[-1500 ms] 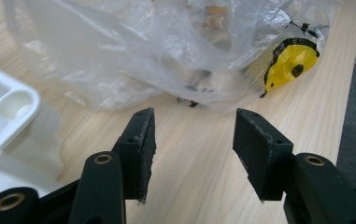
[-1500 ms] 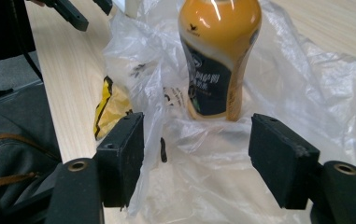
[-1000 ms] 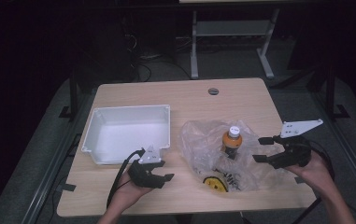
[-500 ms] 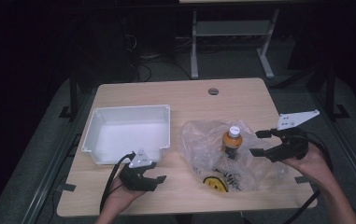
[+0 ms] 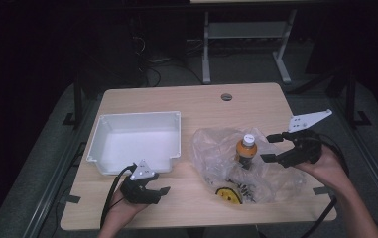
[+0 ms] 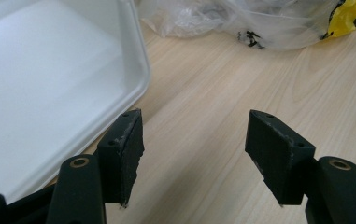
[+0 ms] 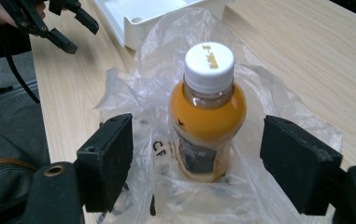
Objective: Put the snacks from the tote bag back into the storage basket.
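Right gripper [image 7: 196,158], jaws wide w/ nothing pinched, lines up on orange bottle [image 7: 207,116], which stands upright inside plastic bag [image 7: 278,121], prob. for extraction. Left gripper [image 5: 147,188], jaws apart and just opening w/ nothing between, waits left of bottle, near white tray [image 5: 104,134].

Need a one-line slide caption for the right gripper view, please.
Right gripper, fingers open, lines up on an upright orange bottle standing in a clear plastic bag.

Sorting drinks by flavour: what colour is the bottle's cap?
White, over orange liquid in the bottle; the cap shows best in the right gripper view.
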The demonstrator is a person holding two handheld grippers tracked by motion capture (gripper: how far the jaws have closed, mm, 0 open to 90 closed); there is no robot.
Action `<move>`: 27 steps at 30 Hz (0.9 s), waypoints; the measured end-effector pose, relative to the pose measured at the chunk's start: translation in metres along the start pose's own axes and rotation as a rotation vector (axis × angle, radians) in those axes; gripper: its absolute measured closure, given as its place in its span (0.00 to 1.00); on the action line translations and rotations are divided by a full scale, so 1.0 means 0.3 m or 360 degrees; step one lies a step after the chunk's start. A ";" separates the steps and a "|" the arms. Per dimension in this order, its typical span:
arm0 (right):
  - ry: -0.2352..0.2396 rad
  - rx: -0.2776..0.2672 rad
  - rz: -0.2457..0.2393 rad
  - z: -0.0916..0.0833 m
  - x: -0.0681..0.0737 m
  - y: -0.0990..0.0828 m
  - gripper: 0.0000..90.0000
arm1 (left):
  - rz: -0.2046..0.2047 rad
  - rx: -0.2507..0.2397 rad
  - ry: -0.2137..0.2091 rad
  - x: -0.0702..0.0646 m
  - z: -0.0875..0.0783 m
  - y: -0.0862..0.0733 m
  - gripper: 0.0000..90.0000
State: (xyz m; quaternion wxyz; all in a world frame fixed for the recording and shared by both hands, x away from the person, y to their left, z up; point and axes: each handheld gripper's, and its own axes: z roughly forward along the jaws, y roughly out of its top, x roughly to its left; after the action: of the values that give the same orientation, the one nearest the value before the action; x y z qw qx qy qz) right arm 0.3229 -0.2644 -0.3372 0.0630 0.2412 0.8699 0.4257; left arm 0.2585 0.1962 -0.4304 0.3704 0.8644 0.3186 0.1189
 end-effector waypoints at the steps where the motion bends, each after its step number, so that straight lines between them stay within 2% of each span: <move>1: 0.0006 0.0005 -0.0001 0.002 0.001 0.006 0.28 | -0.0002 -0.0001 0.0009 0.000 -0.001 -0.003 0.41; 8: 0.0005 0.0035 -0.0036 0.020 0.002 0.048 0.29 | -0.0029 -0.0027 0.0031 0.011 -0.013 -0.014 0.41; 17: 0.0040 0.0072 -0.0050 0.061 -0.013 0.082 0.31 | -0.0056 -0.0016 0.0036 0.021 -0.012 -0.025 0.40; 27: 0.0073 0.0114 -0.0064 0.100 -0.032 0.111 0.35 | -0.0049 -0.0034 0.0057 0.028 -0.031 -0.028 0.40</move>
State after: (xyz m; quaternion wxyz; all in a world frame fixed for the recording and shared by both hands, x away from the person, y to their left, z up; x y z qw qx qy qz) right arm 0.3529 -0.2302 -0.3314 0.0429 0.2158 0.8904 0.3984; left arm 0.2569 0.2114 -0.4301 0.3756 0.8532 0.3370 0.1319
